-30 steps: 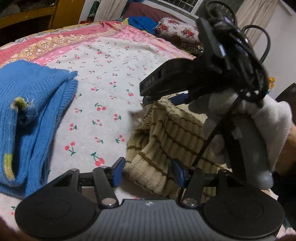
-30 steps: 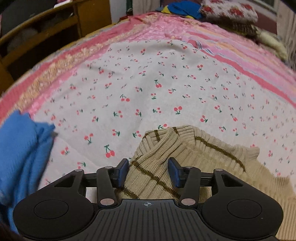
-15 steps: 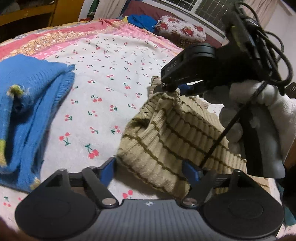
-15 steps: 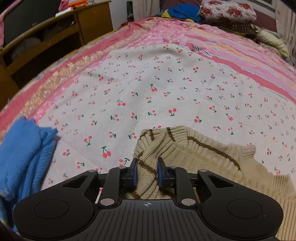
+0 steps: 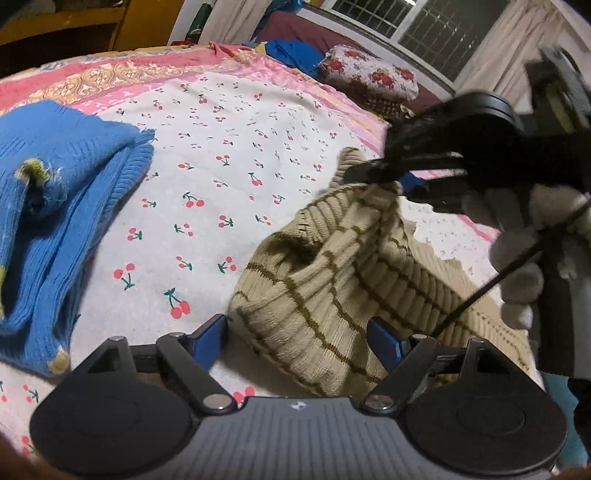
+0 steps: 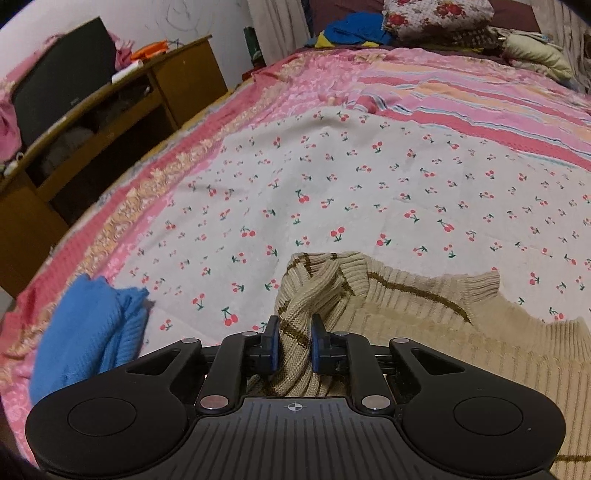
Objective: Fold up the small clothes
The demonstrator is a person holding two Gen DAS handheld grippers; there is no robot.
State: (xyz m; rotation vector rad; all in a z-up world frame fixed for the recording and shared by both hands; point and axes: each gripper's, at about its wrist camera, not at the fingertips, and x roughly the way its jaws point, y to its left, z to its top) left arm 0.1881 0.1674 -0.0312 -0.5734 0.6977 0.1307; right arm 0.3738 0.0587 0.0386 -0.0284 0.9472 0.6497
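Observation:
A beige ribbed sweater [image 5: 325,295] with brown stripes lies bunched on the cherry-print sheet [image 5: 221,147]. My left gripper [image 5: 297,338] is open wide, with the near fold of the sweater between its blue pads and neither pad pressing on it. My right gripper [image 5: 391,181], held by a gloved hand [image 5: 517,258], is shut on a gathered edge of the sweater and holds it up off the bed. In the right wrist view the right gripper [image 6: 293,347] pinches a twisted bunch of the sweater [image 6: 406,314].
A folded blue sweater [image 5: 66,221] lies to the left, also seen as the blue sweater [image 6: 88,332]. A floral pillow [image 5: 369,77] and blue cloth [image 6: 351,33] sit at the bed's far end. A wooden desk [image 6: 110,122] stands beyond the left bed edge.
My right gripper closed on the sweater's edge and lifted it up and to the right. My left gripper opened wide around the near fold.

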